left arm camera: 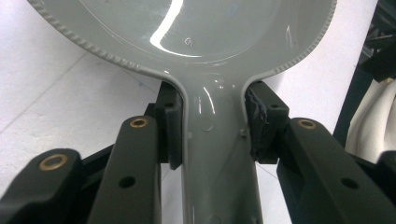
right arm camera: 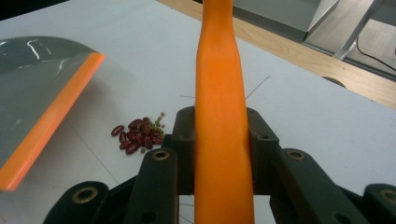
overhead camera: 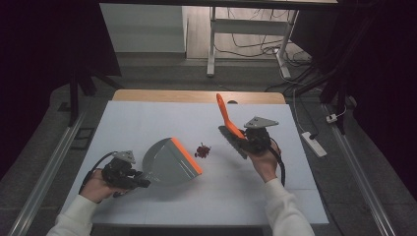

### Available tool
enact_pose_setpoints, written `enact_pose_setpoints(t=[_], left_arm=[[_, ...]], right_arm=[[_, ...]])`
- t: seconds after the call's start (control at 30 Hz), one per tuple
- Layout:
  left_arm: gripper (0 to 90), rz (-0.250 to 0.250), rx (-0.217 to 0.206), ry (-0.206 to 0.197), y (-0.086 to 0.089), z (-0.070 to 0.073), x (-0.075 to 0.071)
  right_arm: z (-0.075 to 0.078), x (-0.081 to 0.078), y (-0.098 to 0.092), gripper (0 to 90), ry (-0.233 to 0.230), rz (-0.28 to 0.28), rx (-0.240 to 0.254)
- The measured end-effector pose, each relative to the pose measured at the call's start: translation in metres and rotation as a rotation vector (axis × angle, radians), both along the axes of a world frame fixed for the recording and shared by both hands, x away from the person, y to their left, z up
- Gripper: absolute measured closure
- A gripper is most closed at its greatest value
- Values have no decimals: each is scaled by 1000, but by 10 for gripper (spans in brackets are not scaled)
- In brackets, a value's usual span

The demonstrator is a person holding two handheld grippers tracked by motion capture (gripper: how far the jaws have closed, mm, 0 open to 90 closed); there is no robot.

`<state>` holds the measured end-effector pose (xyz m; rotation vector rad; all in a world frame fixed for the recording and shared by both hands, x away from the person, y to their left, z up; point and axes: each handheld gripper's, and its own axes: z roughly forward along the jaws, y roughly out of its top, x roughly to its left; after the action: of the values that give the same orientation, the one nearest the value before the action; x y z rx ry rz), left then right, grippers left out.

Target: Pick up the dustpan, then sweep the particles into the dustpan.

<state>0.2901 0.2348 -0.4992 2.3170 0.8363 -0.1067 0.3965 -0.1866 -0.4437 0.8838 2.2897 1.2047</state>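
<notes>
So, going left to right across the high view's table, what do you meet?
Left gripper → grey dustpan with its orange lip → small pile of red beans → orange-handled brush → right gripper.

Lighting: high view dim and soft, corners black, white table (overhead camera: 147, 123) evenly lit from above. Glare: bright streaks on the grey dustpan (left arm camera: 196, 28) in the left gripper view. Focus: near jaws slightly blurred in both gripper views; beans (right arm camera: 137, 135) sharp.
</notes>
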Motion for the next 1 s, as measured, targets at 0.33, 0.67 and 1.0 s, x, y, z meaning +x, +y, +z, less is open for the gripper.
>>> enact_pose_setpoints(t=[0.33, 0.67, 1.0], left_arm=[[621, -15, 46, 17, -9, -5, 0], [620, -20, 59, 20, -15, -5, 2], [620, -18, 72, 29, -14, -6, 3]], right_arm=[[-5, 5, 8, 702, 16, 10, -19], [-9, 15, 22, 702, 25, 31, -28], [-10, 19, 30, 702, 22, 42, -44]])
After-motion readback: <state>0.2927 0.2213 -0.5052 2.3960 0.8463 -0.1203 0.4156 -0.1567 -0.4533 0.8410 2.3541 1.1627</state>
